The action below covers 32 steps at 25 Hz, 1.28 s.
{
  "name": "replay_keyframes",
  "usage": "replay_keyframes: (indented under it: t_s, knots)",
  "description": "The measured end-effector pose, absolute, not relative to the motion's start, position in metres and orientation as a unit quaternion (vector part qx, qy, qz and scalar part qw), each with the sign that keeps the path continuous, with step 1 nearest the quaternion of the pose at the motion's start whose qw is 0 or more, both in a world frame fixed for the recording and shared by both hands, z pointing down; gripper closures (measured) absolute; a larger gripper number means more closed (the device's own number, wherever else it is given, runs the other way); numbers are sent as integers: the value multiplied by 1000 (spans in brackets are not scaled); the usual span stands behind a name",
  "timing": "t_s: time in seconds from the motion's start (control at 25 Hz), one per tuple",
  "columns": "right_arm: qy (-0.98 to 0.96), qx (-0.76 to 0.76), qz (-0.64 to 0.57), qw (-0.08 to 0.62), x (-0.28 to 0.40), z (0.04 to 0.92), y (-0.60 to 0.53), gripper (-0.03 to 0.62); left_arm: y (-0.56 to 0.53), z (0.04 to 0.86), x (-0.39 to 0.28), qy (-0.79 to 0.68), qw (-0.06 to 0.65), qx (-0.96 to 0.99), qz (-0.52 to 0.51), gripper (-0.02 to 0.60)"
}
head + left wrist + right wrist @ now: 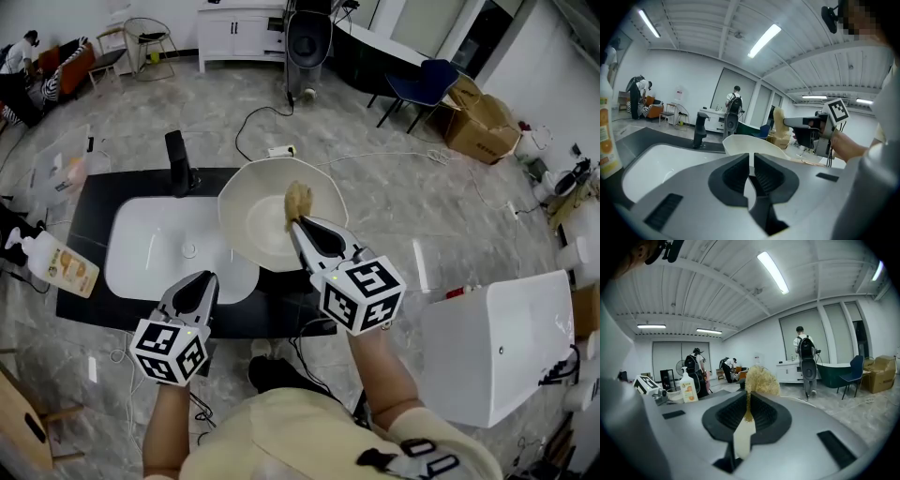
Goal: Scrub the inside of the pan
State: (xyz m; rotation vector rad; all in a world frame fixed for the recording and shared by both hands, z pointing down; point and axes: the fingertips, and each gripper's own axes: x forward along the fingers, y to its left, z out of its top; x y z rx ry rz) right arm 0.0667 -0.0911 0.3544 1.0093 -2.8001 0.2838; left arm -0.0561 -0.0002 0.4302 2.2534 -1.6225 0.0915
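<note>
A white pan [267, 220] hangs tilted over the right end of the white sink [141, 267], its inside facing me. My left gripper [208, 279] is low at the sink's front edge, its jaws closed on a thin white piece that looks like the pan's handle; the pan's rim [747, 142] rises just beyond its jaws. My right gripper [298, 225] is shut on the white handle of a straw-coloured scrub brush [299, 201]. The brush head [761, 379] lies against the pan's inner wall near the upper rim.
A black faucet [178, 163] stands on the dark counter [94, 202] behind the sink. A soap bottle [58, 263] lies at the counter's left end. A white appliance [497, 347] stands at the right. Cables and a power strip [281, 150] lie on the floor.
</note>
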Motion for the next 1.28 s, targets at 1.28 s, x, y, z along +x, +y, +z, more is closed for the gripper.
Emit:
replay_keyframes:
  t_s: [1.28]
  knots:
    - [-839, 437, 223, 234, 45, 495, -274, 559, -160, 485, -95, -535, 299, 790, 33, 482]
